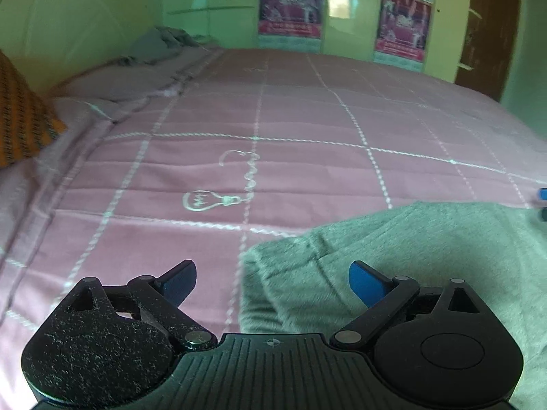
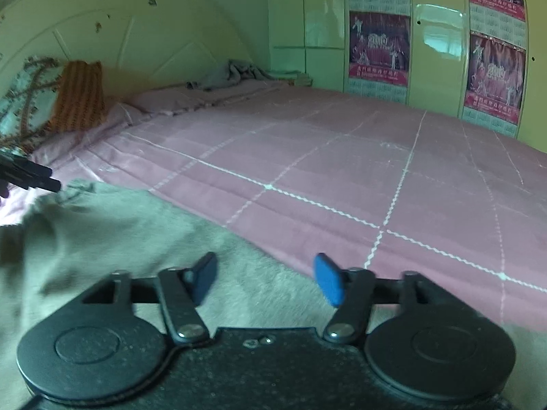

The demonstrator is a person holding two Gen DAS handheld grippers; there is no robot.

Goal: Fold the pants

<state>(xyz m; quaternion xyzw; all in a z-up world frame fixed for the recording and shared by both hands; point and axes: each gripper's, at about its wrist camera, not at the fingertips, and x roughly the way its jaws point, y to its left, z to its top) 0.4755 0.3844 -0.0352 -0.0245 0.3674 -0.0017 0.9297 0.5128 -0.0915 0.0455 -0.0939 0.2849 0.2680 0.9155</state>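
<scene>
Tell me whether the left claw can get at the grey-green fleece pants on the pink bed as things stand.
Probably yes: the left claw is open, the grey-green fleece pants lie just ahead under its right finger, and nothing is in the way.

pants [image 1: 393,256] on bed [image 1: 307,109] — pillows [image 2: 78,95] behind

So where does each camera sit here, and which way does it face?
Left wrist: on the left gripper, looking across the bed to the posters; open jaws over the pants edge.
Right wrist: on the right gripper, facing the headboard; open jaws above the pants.
Shared: bed, pants, posters, orange pillow.
</scene>
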